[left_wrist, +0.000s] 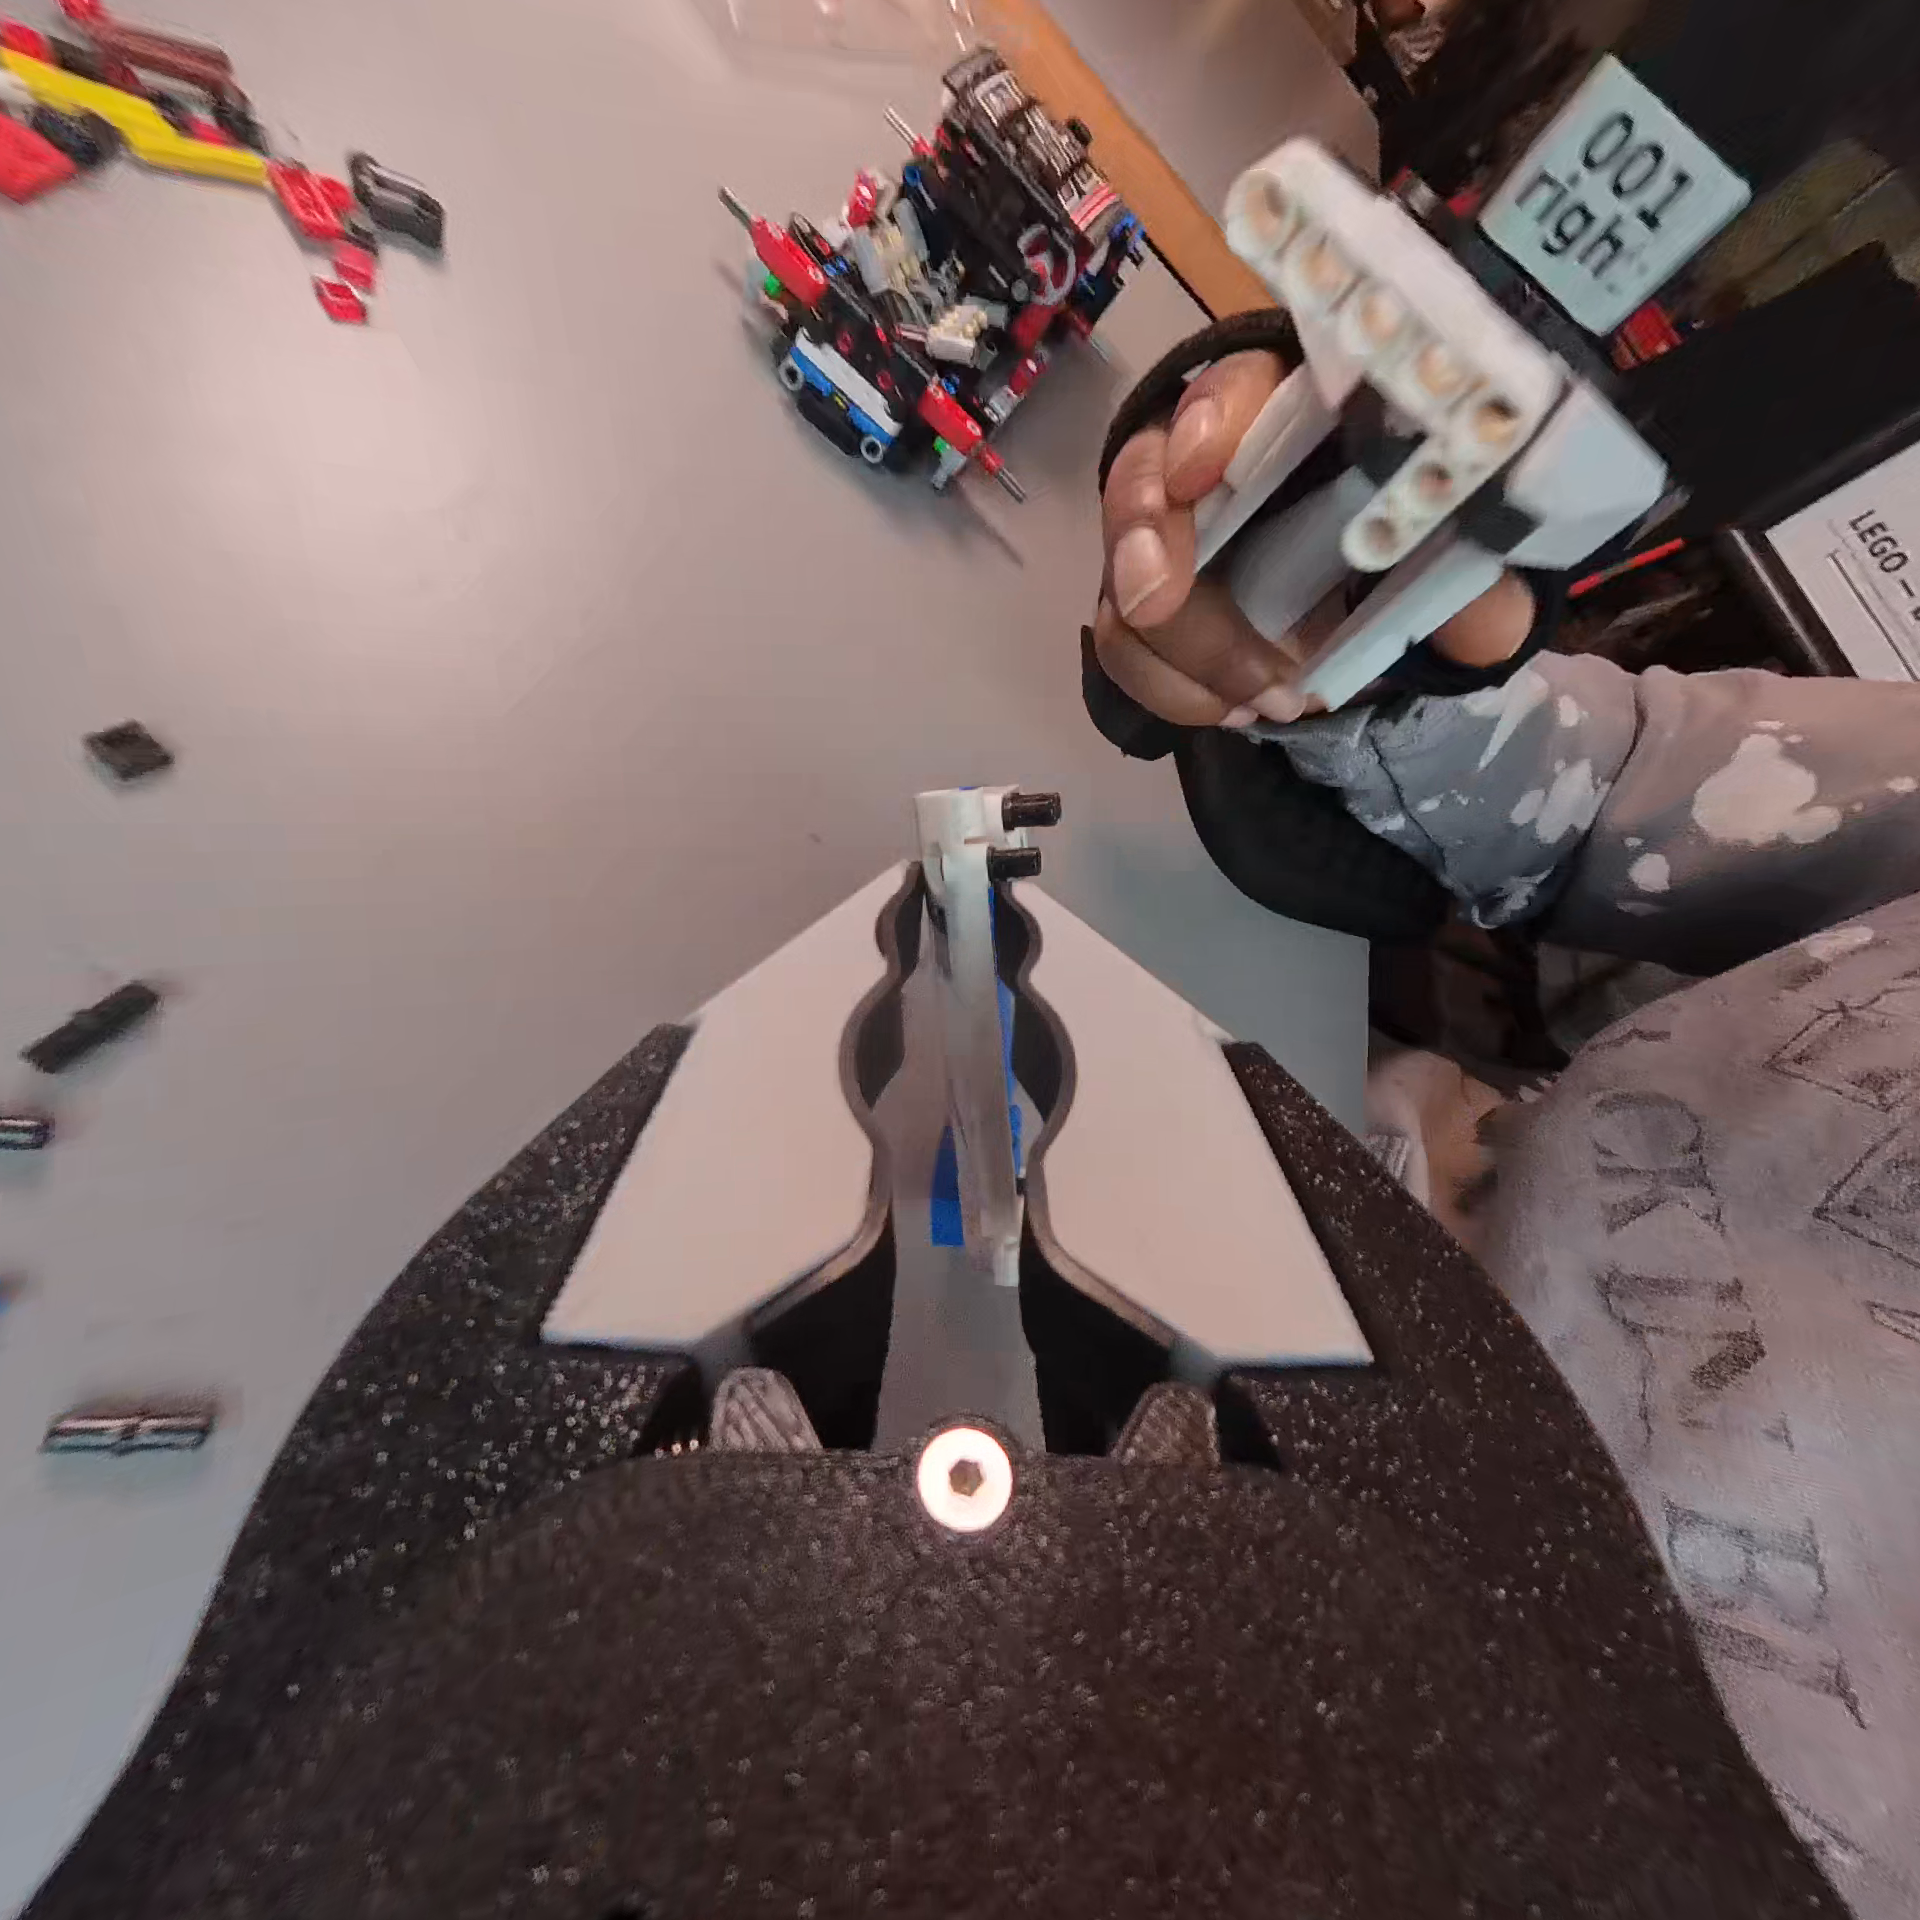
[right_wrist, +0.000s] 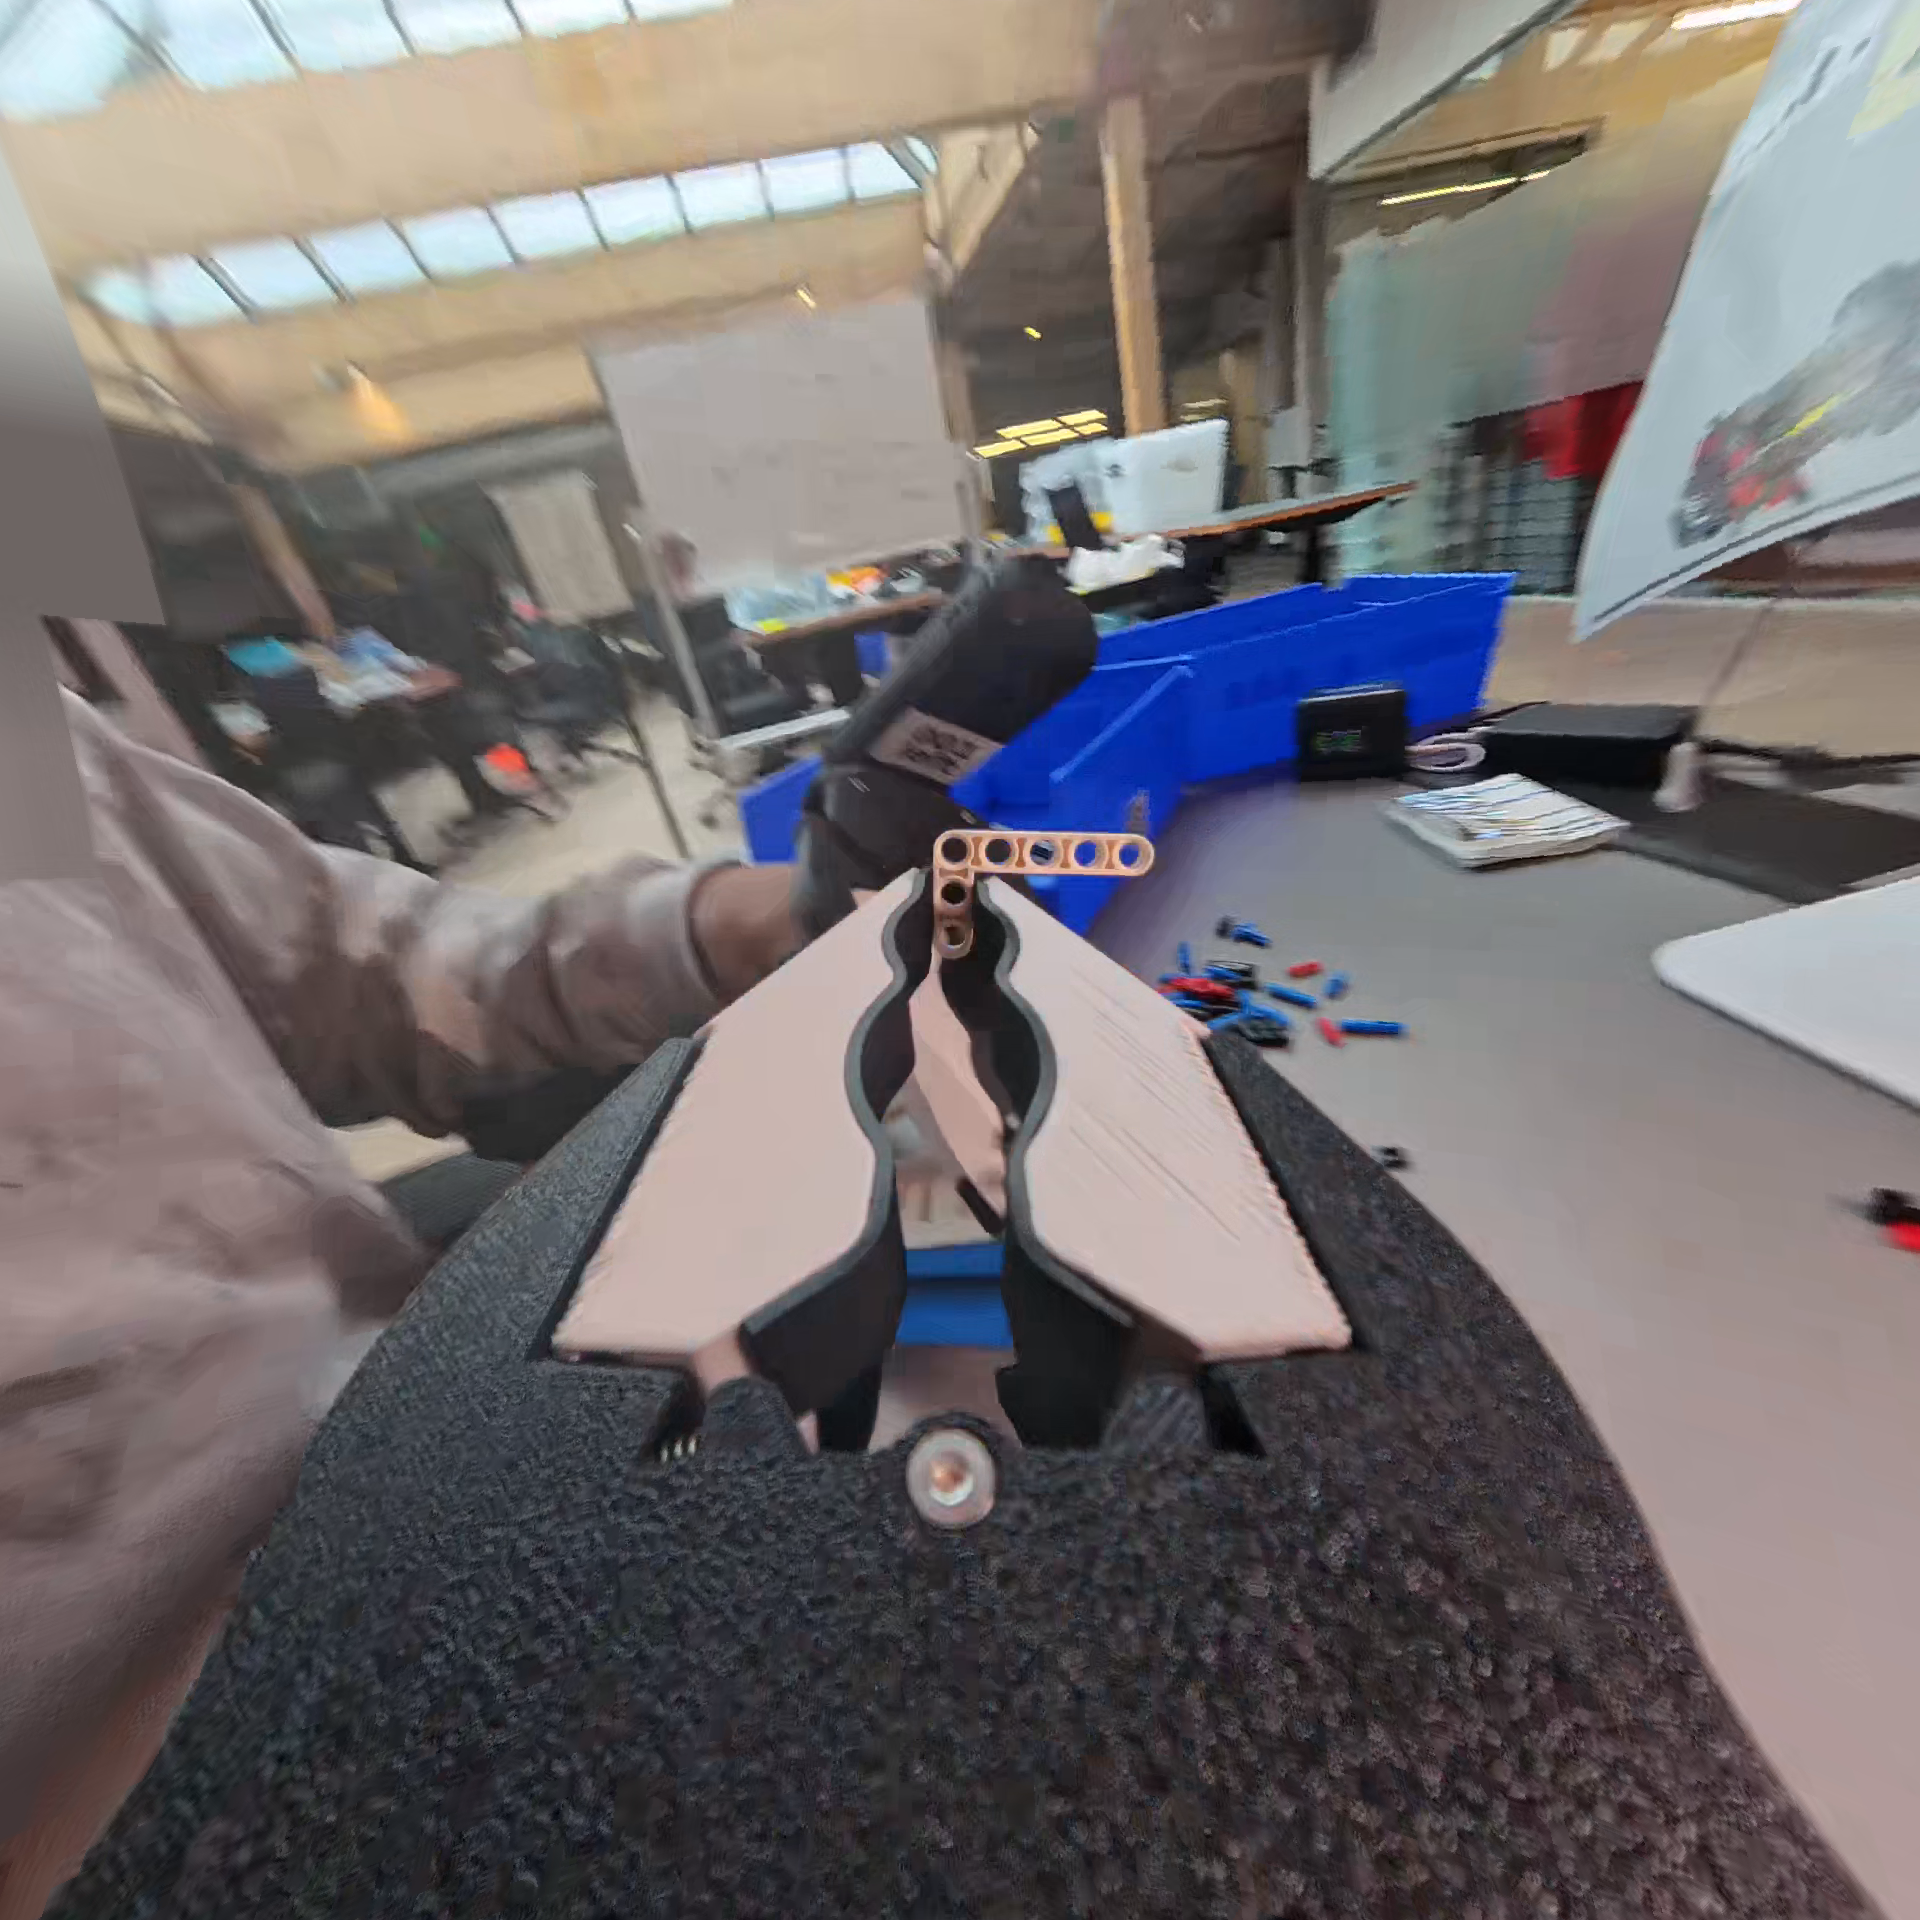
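Observation:
My left gripper (left_wrist: 961, 883) is shut on a thin white piece with blue parts (left_wrist: 971, 1039). Two black pins (left_wrist: 1023, 831) stick out to the right at its far end, above the grey table (left_wrist: 520, 675). My right gripper (right_wrist: 951, 914) is shut on the short leg of a pale L-shaped beam with holes (right_wrist: 1039, 854), held up in the air. That beam (left_wrist: 1392, 343) and the right gripper (left_wrist: 1444, 488), held by a hand (left_wrist: 1164, 561), also show at upper right in the left wrist view, above and to the right of the white piece.
A partly built brick model (left_wrist: 935, 301) stands on the table beyond. Red and yellow parts (left_wrist: 156, 135) and small black pieces (left_wrist: 94, 1023) lie at left. The right wrist view shows blue bins (right_wrist: 1247, 665), loose blue and red pins (right_wrist: 1257, 997), a booklet (right_wrist: 1496, 821) and a sleeved arm (right_wrist: 468, 956). Tip to tip, the grippers are about 9 centimetres apart. The partly built brick model (left_wrist: 935, 301) is about 25 centimetres from both grippers' fingertips.

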